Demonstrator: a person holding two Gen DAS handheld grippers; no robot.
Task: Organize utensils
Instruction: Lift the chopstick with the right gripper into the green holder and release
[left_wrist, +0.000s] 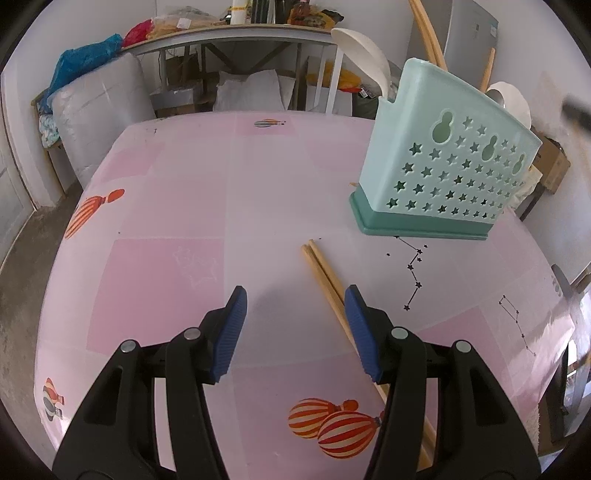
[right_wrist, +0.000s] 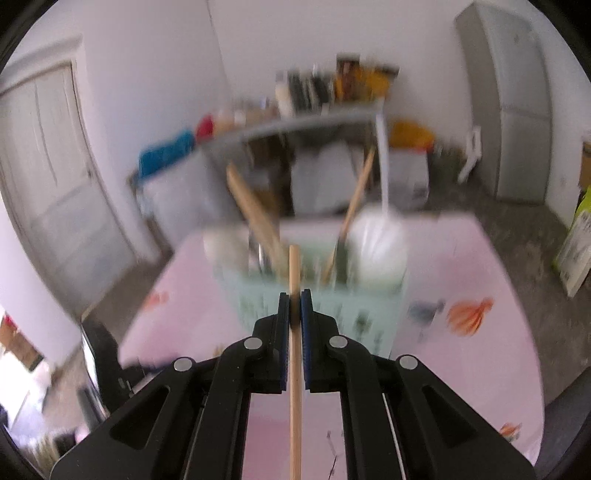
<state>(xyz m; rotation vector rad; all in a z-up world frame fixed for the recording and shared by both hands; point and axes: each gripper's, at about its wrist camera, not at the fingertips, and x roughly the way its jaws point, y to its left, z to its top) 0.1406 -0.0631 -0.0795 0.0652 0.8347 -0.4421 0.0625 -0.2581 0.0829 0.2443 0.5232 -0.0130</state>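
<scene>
Utensils split between table and holder: two pale wooden chopsticks (left_wrist: 325, 273) lying side by side on the pink tablecloth printed with striped balloons and star patterns (left_wrist: 184, 221), running from mid-table toward the near right, partly hidden under the right finger of the left gripper (left_wrist: 295, 301). Left gripper held above the cloth, blue ribbed pads (left_wrist: 232, 332) spread wide, nothing between them. Further right on the table, a mint-green plastic utensil holder with star cut-outs and a darker green base (left_wrist: 443, 162), standing upright, already carrying a white ladle-shaped spoon (left_wrist: 362, 51), a second white spoon (left_wrist: 511, 99) and wooden sticks poking out of the top (left_wrist: 430, 33).

Right gripper (right_wrist: 294, 295) pinching a single light wooden chopstick (right_wrist: 294, 369), pads pressed against it on both sides, stick running straight along the fingers and jutting a little past the tips. Beyond it, heavily blurred, the same holder (right_wrist: 314, 295), near the chopstick's tip; touching or not, cannot tell. Behind the table, a cluttered grey shelf (left_wrist: 236, 33) and a grey fridge (right_wrist: 517, 110).
</scene>
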